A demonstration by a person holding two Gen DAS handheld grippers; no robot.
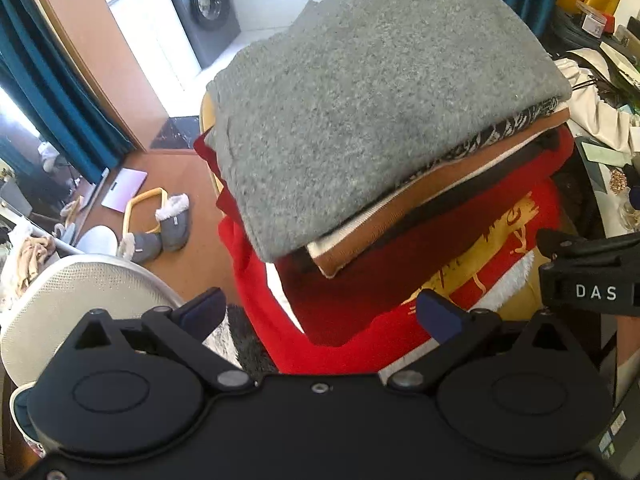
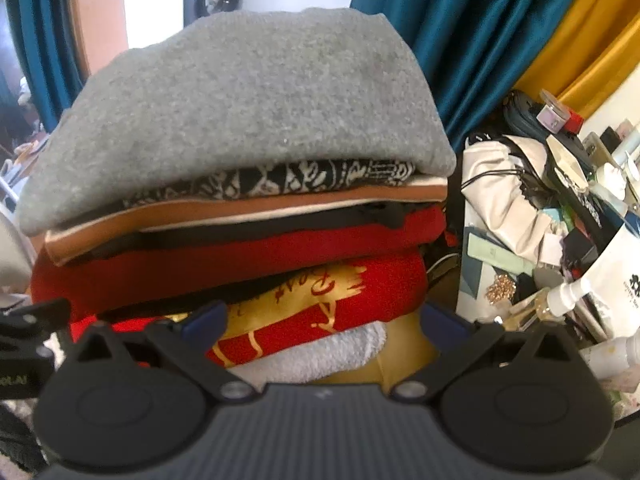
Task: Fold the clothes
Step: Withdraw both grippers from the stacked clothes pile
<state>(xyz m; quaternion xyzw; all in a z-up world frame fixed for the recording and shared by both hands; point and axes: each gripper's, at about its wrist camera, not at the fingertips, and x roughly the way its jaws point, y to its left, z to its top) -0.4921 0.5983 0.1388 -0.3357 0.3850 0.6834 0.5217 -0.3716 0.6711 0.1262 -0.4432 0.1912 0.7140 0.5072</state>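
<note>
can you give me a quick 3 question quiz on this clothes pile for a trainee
1. True or false: the grey sweater lies on top of the pile of folded clothes.
2. Which layer sits directly under it? A) the black and white patterned garment B) a blue towel C) a green jacket
3. Fill in: both the left tongs and the right tongs are ____ and hold nothing.

Key
1. True.
2. A; below it comes the brown garment with white trim, then the red clothes.
3. Open; the fingers of each are spread in front of the pile.
</note>
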